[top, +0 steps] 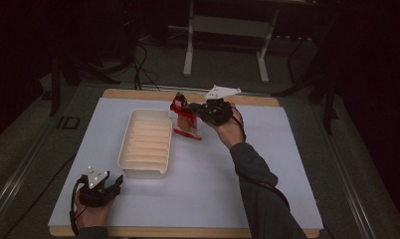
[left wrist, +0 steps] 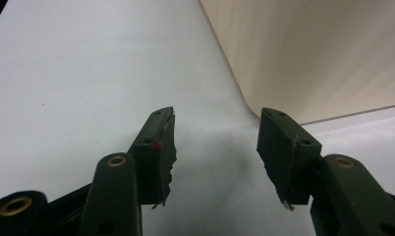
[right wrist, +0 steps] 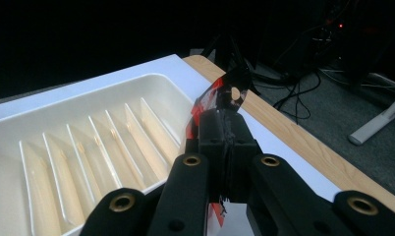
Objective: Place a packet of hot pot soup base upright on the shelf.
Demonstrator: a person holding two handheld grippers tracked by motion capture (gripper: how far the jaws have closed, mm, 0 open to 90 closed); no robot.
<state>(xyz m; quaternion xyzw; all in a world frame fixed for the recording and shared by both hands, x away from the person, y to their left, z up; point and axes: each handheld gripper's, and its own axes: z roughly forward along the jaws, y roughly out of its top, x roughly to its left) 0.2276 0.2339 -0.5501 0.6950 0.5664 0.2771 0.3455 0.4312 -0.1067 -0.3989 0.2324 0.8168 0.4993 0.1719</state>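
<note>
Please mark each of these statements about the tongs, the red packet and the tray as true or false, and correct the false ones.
1. The right tongs grip the red packet. True.
2. The packet already lies inside the cream tray. False: it is held in the air beside the tray, whose ribbed bottom is bare.
3. The left tongs are open with nothing between them. True.
4. The left tongs rest at the table's far edge. False: they sit near the front left corner, close to the tray's near end.
5. The tray lies on a white sheet. True.
</note>
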